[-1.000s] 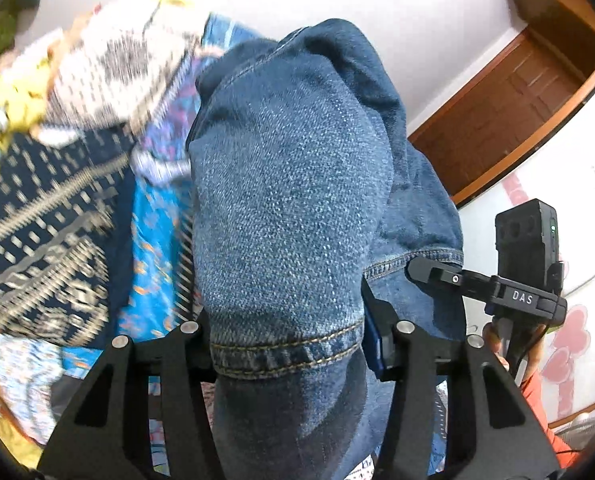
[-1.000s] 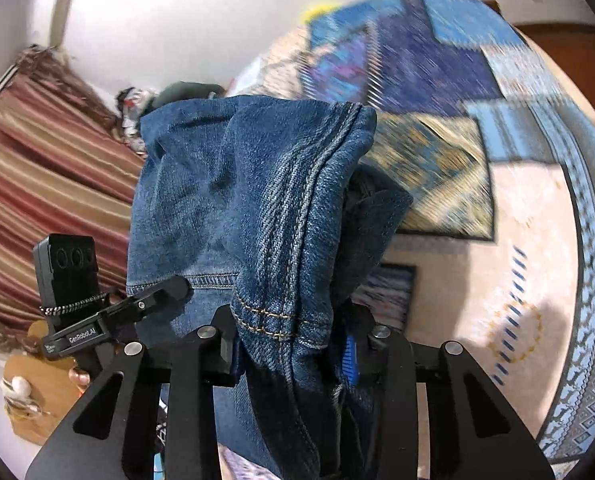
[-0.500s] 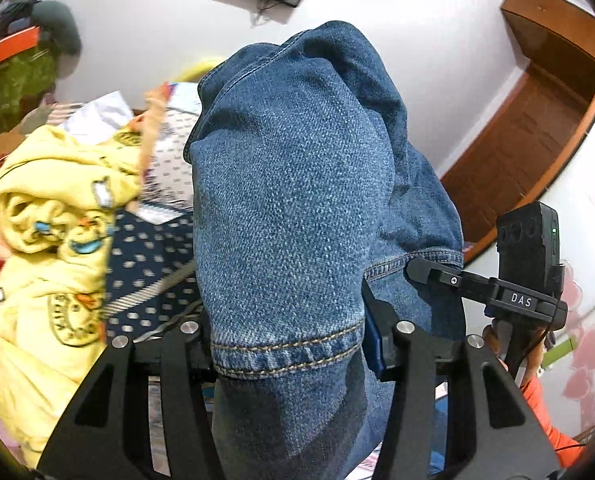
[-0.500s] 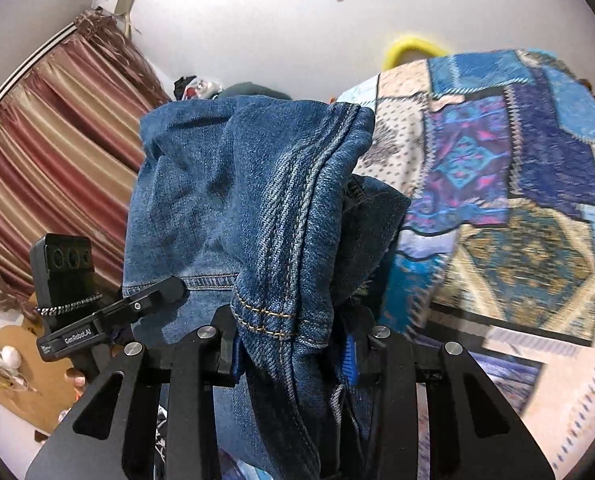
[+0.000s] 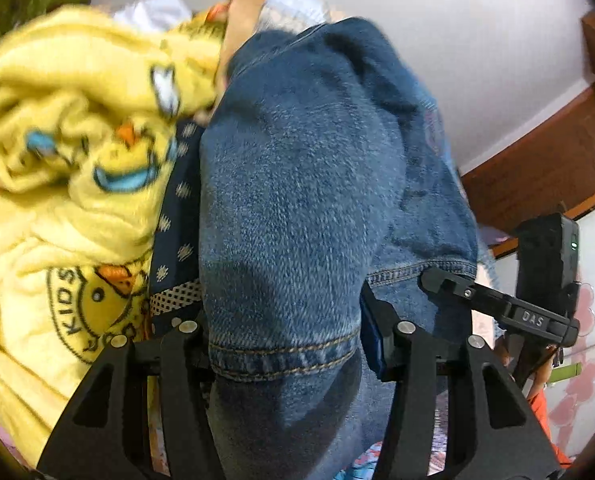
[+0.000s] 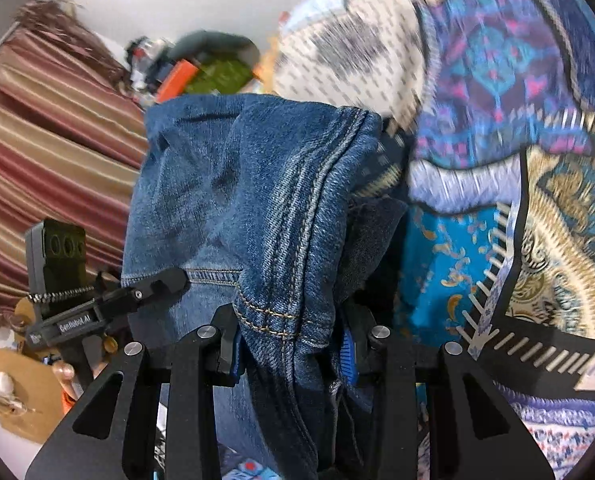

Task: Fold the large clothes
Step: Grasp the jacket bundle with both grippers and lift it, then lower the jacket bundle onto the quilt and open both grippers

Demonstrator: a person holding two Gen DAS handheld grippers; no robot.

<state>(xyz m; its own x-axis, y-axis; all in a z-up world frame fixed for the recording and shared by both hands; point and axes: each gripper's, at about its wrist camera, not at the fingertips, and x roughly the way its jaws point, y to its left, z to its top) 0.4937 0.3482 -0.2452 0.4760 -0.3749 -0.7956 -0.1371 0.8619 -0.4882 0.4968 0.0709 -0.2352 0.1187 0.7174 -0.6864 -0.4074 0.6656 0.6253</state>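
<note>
blue denim fills the middle of both wrist views. the jeans are pinched at a hem with orange stitching between the two fingers of the left gripper, which is clenched on the cloth. the rest of the leg bulges up in front of the camera. the right gripper is also clamped on the jeans, at another stitched hem, with a thick seam running up from it. each gripper shows at the edge of the other one's view, so both hold the same garment close together. left of the jeans in the left view lies a yellow fleece garment with a duck print, blurred. right of them in the right view is a patterned patchwork bedspread. a striped curtain hangs at the left.
</note>
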